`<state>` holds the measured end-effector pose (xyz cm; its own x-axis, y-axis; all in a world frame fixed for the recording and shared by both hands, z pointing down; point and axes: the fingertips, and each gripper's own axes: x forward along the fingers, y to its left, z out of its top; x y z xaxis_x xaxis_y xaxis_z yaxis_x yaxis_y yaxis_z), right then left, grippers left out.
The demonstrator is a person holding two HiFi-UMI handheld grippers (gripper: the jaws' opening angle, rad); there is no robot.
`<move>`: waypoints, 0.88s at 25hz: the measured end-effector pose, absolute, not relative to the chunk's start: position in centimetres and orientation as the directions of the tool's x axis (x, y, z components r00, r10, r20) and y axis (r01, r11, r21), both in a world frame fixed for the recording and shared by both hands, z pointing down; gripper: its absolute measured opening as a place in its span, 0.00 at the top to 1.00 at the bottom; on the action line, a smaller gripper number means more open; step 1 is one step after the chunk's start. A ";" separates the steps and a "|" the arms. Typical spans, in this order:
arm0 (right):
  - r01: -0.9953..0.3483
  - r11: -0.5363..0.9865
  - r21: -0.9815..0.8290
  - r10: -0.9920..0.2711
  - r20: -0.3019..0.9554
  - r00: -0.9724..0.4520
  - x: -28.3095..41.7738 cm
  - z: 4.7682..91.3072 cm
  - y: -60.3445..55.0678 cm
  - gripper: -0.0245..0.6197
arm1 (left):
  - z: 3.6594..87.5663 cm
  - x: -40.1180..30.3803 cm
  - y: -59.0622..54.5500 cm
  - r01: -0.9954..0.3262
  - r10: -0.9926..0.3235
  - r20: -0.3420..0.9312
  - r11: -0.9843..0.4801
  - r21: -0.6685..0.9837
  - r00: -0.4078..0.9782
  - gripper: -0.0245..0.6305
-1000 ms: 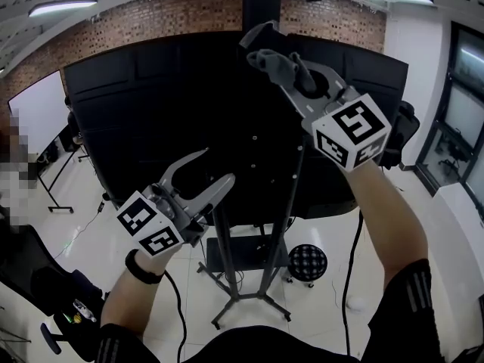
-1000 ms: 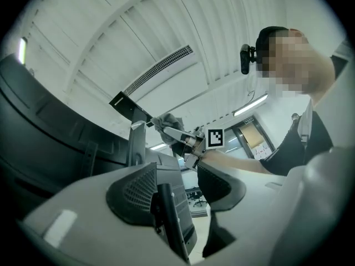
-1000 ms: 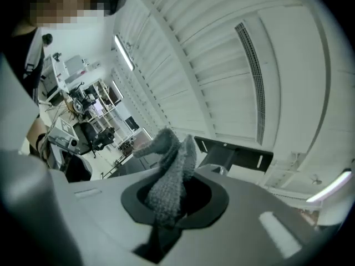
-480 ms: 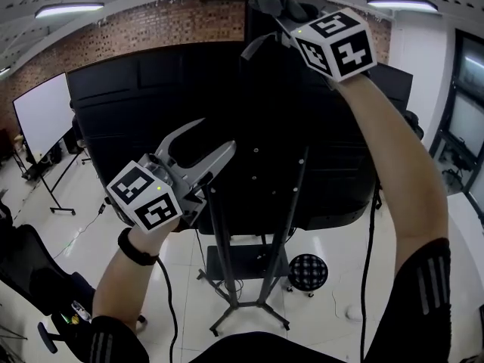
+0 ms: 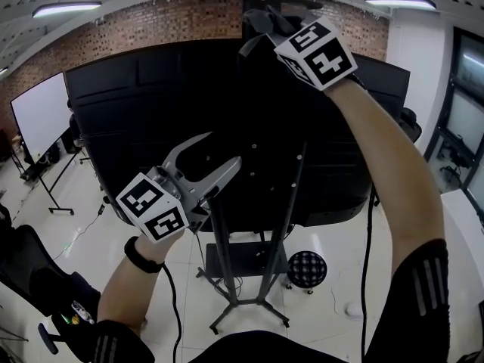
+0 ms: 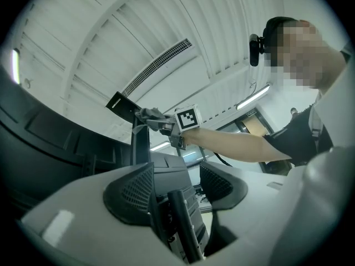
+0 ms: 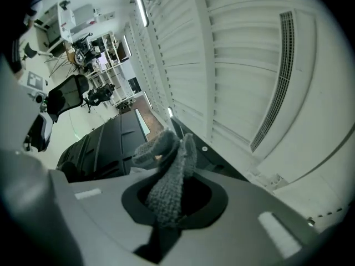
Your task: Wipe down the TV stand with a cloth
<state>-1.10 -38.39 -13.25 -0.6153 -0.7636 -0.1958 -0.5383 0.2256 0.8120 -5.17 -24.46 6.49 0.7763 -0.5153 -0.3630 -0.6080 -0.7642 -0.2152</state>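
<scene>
The TV stand (image 5: 290, 203) is a black metal frame with splayed legs, behind a large black screen (image 5: 151, 104). My right gripper (image 5: 261, 23) is raised to the stand's top end and is shut on a grey knitted cloth (image 7: 166, 173), which bunches out past the jaws (image 7: 175, 195). The left gripper view shows that cloth (image 6: 145, 114) at the top of the upright post (image 6: 140, 143), beside a black plate (image 6: 122, 105). My left gripper (image 5: 223, 150) is open at mid height by the stand's left bar. A black bar (image 6: 183, 231) shows between its pads (image 6: 133, 190).
A dotted round stool (image 5: 308, 265) stands by the stand's feet, with cables on the white floor. A whiteboard on a frame (image 5: 38, 116) is at the left, and a dark office chair (image 5: 38, 286) at the lower left. A brick wall is behind.
My right gripper with the cloth has gone up and further away to the stand's top. The left gripper has shifted a little to the right and stays open.
</scene>
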 end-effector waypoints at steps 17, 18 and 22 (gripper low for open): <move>-0.298 0.211 0.931 -0.818 0.001 -0.575 -2.5 1.5 -38.0 0.92 | 13.0 -5.2 -22.7 -0.593 -0.526 -0.345 -0.796 -0.122 0.777 0.53; -0.270 0.204 0.941 -0.824 0.016 -0.567 -2.5 2.6 -38.1 0.92 | 13.4 -5.1 -22.6 -0.592 -0.526 -0.341 -0.796 -0.124 0.779 0.53; -0.193 0.189 0.963 -0.845 0.060 -0.532 -2.8 6.5 -38.4 0.92 | 14.7 -5.0 -22.3 -0.589 -0.529 -0.332 -0.801 -0.109 0.781 0.53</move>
<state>-2.77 -38.44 6.51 -0.5322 -0.8445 0.0596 -0.1927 0.1893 0.9628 -5.02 -22.27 14.68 0.7806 -0.5294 -0.3322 -0.5893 -0.8006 -0.1087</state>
